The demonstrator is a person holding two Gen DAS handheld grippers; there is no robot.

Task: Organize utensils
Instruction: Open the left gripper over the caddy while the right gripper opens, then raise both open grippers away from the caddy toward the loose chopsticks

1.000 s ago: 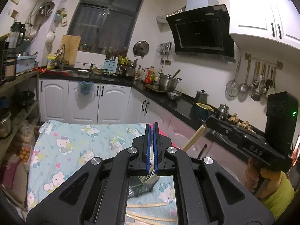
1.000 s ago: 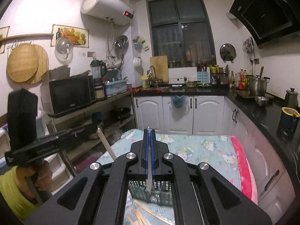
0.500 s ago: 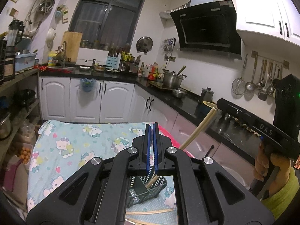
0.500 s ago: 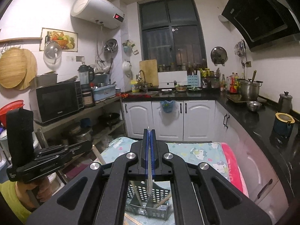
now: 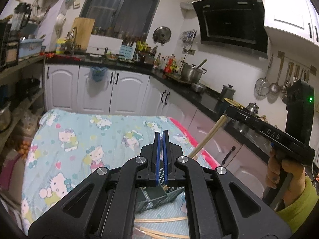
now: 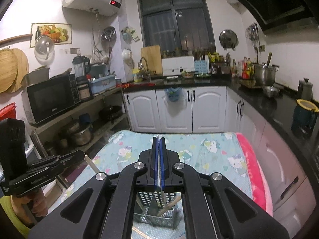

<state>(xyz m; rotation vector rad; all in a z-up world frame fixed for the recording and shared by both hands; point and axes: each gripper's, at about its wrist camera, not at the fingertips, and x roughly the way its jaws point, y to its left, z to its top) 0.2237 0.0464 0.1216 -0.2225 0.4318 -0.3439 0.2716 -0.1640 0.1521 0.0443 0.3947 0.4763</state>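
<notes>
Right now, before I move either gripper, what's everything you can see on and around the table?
Tablecloth: one, light blue, cartoon cats, covers table.
Basket: one, dark mesh, on tablecloth beneath grippers.
Loose chopsticks: several, pale wood, flat on tablecloth near basket.
Held chopsticks: pale wood, two in right gripper, at least one in left gripper, slanting toward basket.
Pot: one, steel, right counter.
Grippers: two, black, blue pads, both shut.

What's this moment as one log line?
left gripper: shut on chopstick | right gripper: shut on second chopstick | basket: below both | loose chopsticks: on cloth
</notes>
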